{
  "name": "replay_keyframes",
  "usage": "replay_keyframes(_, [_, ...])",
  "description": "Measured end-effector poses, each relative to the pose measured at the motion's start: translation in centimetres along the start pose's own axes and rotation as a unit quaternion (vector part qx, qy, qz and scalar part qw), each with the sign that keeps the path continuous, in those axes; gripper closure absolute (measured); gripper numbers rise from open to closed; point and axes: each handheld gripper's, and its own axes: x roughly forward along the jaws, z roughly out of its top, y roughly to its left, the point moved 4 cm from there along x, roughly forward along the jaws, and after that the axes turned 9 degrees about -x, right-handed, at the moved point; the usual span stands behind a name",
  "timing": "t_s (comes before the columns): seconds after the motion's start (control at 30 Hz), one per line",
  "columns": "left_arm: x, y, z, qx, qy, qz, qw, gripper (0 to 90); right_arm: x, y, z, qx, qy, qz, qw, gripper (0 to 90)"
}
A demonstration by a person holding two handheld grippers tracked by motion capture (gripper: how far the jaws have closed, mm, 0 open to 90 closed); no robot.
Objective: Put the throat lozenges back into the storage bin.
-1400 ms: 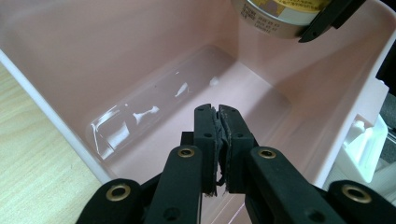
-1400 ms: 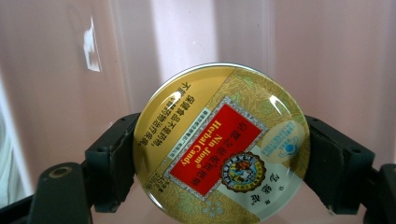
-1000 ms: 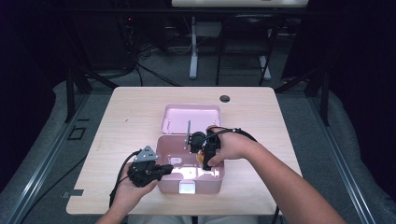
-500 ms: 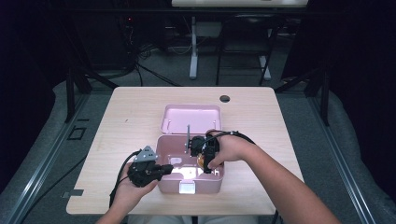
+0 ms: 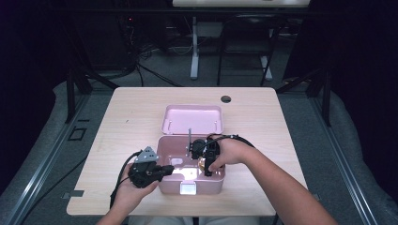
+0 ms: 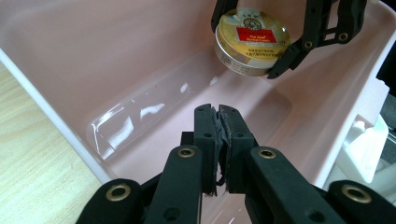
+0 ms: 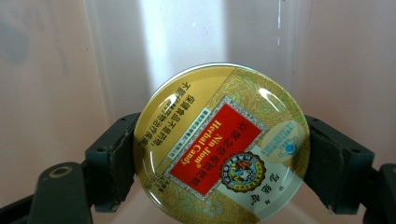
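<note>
An open pink box (image 5: 169, 185) stands near the table's front edge, its lid (image 5: 192, 119) lying back behind it. My right gripper (image 5: 206, 159) reaches down into the right half of the box and is shut on a round gold tin (image 5: 202, 164) with a red label. In the right gripper view the tin (image 7: 222, 144) sits clamped by its rim between the two pads (image 7: 114, 158). My left gripper (image 5: 170, 168) points over the box's left wall with its jaws together and nothing between them. From there the tin (image 6: 252, 42) hangs just above the pink floor (image 6: 261, 112).
A white latch (image 5: 189, 188) sits on the box's front wall. A thin dark rod (image 5: 189, 138) stands upright at the hinge side. A round cable hole (image 5: 225, 99) is at the table's back edge. Bare wood (image 5: 126, 126) lies left of the box.
My right hand has sunk a little deeper into the box with the tin still clamped. The left gripper has stayed where it was.
</note>
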Motion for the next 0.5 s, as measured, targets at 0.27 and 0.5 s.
replay_keyframes(0.27, [0.02, -0.01, -0.01, 0.0, -0.002, 0.001, 1.0, 86.4, 0.45, 0.08, -0.14, 0.0, 0.004, 0.004, 1.0, 20.0])
replay_keyframes(0.5, [0.01, 0.0, -0.01, 0.0, -0.001, 0.001, 1.0, 86.4, 0.8, 0.04, -0.1, 0.0, 0.01, 0.007, 0.9999, 19.9])
